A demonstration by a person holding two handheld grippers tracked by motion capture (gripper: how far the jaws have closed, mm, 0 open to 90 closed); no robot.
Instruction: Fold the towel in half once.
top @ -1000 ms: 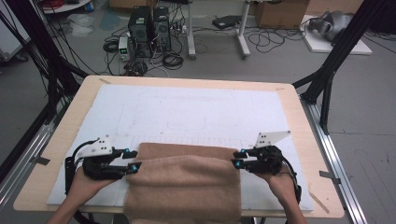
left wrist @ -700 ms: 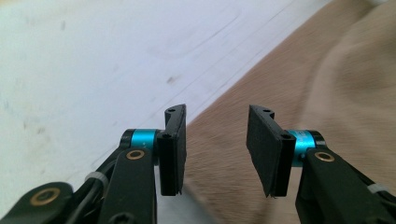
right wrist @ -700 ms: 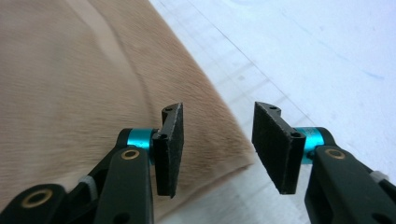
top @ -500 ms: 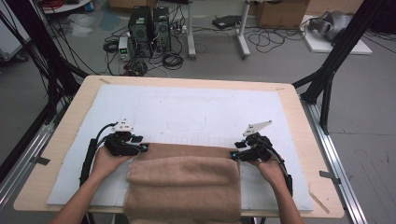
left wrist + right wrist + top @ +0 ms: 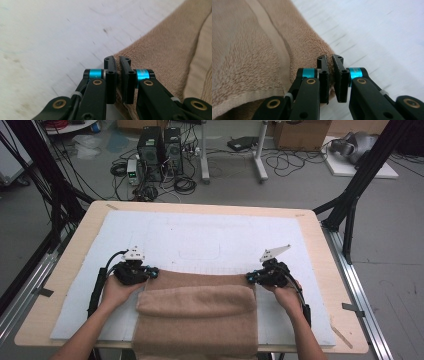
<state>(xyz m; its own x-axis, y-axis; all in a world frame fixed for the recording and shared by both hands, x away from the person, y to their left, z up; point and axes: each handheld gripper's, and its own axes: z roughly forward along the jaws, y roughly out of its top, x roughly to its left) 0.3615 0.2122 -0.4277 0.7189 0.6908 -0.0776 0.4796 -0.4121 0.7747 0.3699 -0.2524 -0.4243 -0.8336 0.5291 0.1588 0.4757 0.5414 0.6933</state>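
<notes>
A tan towel [image 5: 197, 315] lies at the near edge of the table [image 5: 65, 270], on the white mat [image 5: 200, 240] that covers most of the top. Its near part hangs over the near edge, and a folded layer lies across it as a thick roll. The far edge of the towel runs straight across the mat, roughly halfway between the table's near and far edges.

The left tongs [image 5: 152, 273] sit at the towel's far left corner. In the left gripper view the left tongs [image 5: 117, 62] have just been closing, and the two black jaws now stand nearly together with the corner of the cloth pinched between them.

The right tongs [image 5: 248, 278] sit at the far right corner. In the right gripper view the right tongs [image 5: 330, 61] have likewise just been closing, and they clamp the fuzzy edge of the towel [image 5: 249, 50] between narrow-set jaws.

Both hands rest low on the mat, one on each side of the towel.
</notes>
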